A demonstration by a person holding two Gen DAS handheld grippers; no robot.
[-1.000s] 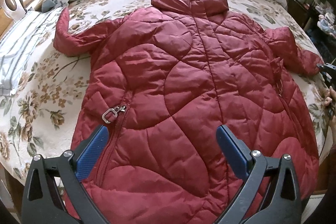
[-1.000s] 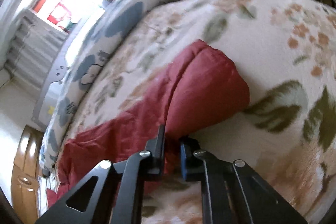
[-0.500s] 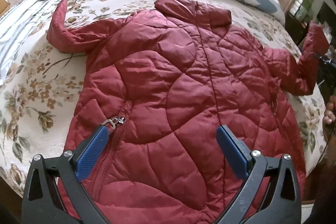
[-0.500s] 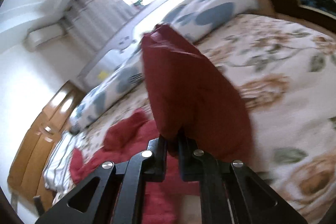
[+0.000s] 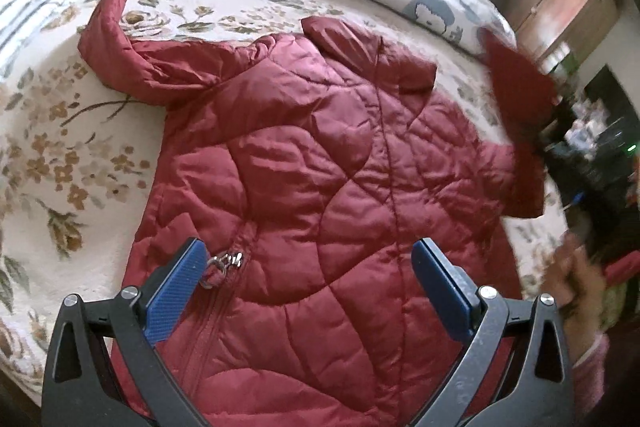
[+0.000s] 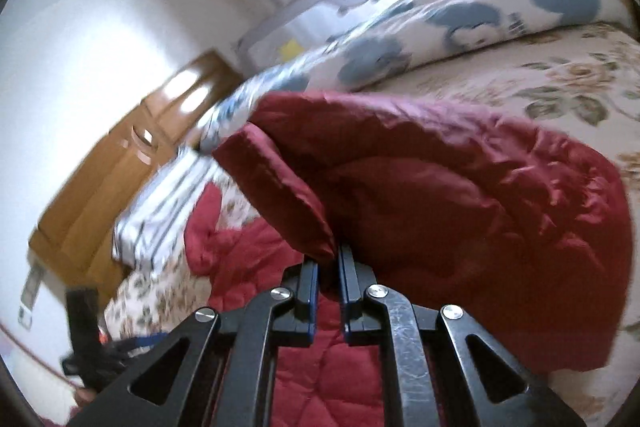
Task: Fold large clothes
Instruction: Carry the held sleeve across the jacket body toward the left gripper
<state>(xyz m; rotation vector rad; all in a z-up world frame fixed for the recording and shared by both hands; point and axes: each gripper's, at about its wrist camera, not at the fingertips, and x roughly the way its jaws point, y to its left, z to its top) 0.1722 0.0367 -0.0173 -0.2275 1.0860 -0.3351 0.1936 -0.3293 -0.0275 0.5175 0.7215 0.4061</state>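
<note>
Right wrist: right hand-held gripper [image 6: 328, 269] clamps jacket sleeve [image 6: 460, 211]; left hand-held gripper [image 5: 306, 263] gapes above jacket.

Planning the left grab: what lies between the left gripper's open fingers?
In the left wrist view, only the red jacket body; its zipper pull sits beside the left finger.

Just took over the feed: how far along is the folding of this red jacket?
Early. Done: the red jacket lies spread flat on the floral bedspread. In hand: the right gripper is shut on the right sleeve cuff, lifted off the bed toward the body. The left gripper hovers open above the hem, holding nothing. Left: the left sleeve is unfolded, and the body shows no fold.
</note>
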